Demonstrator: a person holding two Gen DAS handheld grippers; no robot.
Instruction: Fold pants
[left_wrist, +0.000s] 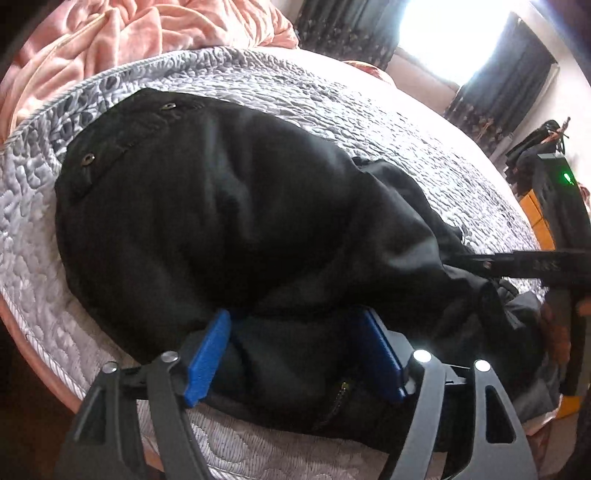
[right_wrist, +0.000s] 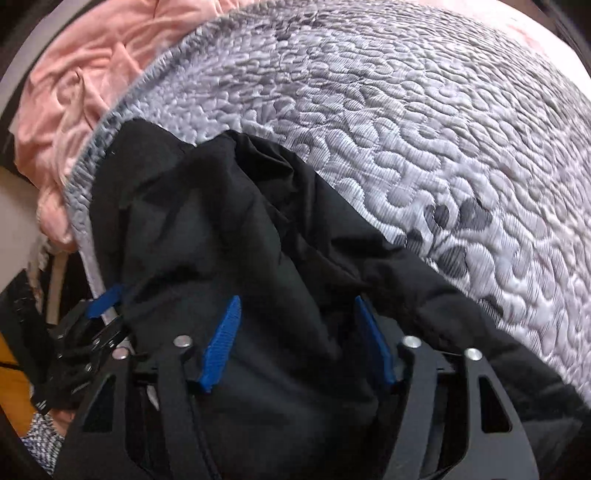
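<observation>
Black pants (left_wrist: 221, 206) lie bunched on a grey quilted mattress (left_wrist: 332, 107), waistband with metal snaps at the far left. My left gripper (left_wrist: 295, 354) is open, its blue pads (left_wrist: 207, 358) straddling a fold of the pants at the near edge. My right gripper (right_wrist: 295, 339) is open too, its blue pads (right_wrist: 221, 343) on either side of black fabric (right_wrist: 258, 240). The right gripper also shows in the left wrist view (left_wrist: 517, 264) at the right edge. The left gripper's blue pad shows in the right wrist view (right_wrist: 105, 299) at the left.
A pink blanket (left_wrist: 147, 33) is heaped at the mattress's far left, also in the right wrist view (right_wrist: 92, 66). Dark curtains (left_wrist: 506, 92) and a bright window stand behind. The mattress edge (left_wrist: 37, 339) drops off close to my left gripper.
</observation>
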